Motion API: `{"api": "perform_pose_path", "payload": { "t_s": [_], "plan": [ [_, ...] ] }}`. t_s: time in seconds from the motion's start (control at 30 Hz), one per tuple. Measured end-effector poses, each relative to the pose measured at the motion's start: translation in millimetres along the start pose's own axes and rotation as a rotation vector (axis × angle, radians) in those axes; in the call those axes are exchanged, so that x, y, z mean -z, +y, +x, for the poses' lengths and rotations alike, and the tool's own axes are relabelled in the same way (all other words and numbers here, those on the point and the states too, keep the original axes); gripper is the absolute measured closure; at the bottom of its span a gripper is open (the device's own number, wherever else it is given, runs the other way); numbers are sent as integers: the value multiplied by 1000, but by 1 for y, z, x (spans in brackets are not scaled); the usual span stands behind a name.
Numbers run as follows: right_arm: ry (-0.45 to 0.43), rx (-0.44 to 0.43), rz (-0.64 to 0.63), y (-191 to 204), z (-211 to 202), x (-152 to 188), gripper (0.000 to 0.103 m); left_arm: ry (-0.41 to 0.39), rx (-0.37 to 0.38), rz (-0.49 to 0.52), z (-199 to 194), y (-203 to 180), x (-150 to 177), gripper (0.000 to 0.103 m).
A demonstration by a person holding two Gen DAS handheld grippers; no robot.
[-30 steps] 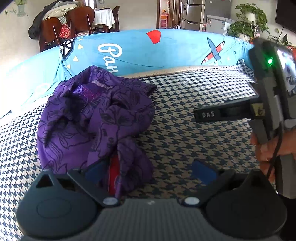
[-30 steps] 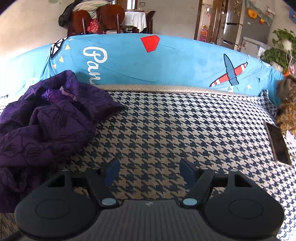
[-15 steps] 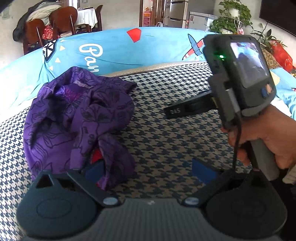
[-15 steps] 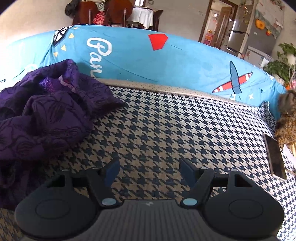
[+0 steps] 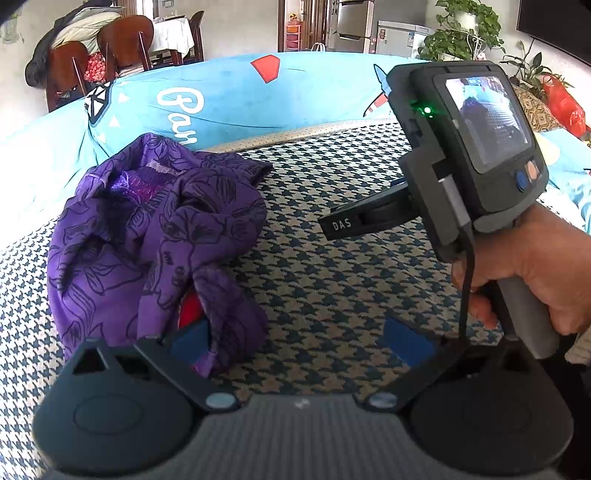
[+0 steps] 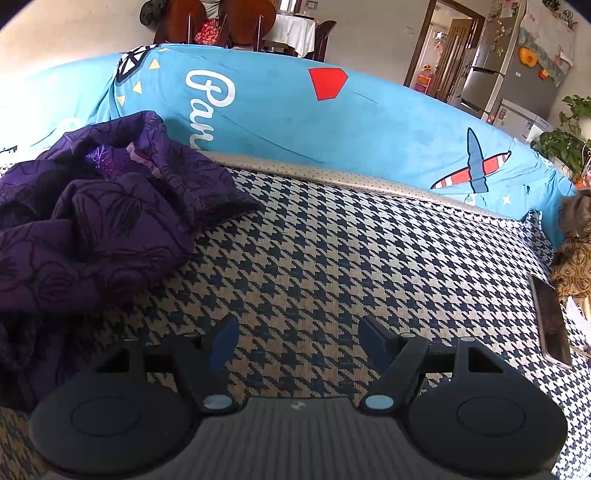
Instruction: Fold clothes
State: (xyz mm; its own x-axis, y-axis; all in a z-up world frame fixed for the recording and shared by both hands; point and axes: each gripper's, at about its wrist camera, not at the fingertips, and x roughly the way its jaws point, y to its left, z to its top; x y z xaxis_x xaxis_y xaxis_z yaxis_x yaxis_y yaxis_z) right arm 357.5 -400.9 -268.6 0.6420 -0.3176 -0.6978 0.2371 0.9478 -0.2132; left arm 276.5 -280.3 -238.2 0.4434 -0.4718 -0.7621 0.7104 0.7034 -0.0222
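Note:
A crumpled purple garment [image 5: 155, 240] with a dark flower print lies in a heap on the houndstooth mat [image 5: 332, 280]; a bit of red cloth [image 5: 190, 308] shows under its near fold. My left gripper [image 5: 295, 339] is open, its left finger at the garment's near edge, nothing pressed between the pads. In the right wrist view the same purple garment [image 6: 92, 229] fills the left side. My right gripper [image 6: 295, 338] stands open over bare mat [image 6: 332, 258], to the right of the garment. The right-hand device [image 5: 469, 155], held by a hand [image 5: 546, 269], shows at the left wrist view's right.
A blue printed cover [image 6: 295, 110] rises behind the mat. A phone [image 6: 550, 325] lies at the mat's right edge beside a patterned cushion [image 6: 574, 266]. Chairs [image 5: 110, 51], a fridge [image 6: 506, 66] and plants [image 5: 465, 29] stand beyond.
In the left wrist view the right-hand device has come further into view and grown larger. The right wrist view has rolled slightly. The garment lies as before and both grippers stay open.

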Motion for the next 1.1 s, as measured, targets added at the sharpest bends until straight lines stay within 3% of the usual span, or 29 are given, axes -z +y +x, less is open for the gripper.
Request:
{"api": "perform_pose_path", "payload": {
  "t_s": [0.4,0.77,0.87,1.1],
  "plan": [
    [-24,22,17,-5,-4,-1,31,11,-47,-16,1,4,0,0],
    [-74,-37,35,-10,-20,-1,31,13,-61,-39,1,7,-2,0],
    [-118,-49,-5,-4,-27,0,21,17,-44,-45,2,7,-2,0],
    [-134,-132,-170,24,-32,-1,21,30,-42,-25,3,6,2,0]
  ]
}}
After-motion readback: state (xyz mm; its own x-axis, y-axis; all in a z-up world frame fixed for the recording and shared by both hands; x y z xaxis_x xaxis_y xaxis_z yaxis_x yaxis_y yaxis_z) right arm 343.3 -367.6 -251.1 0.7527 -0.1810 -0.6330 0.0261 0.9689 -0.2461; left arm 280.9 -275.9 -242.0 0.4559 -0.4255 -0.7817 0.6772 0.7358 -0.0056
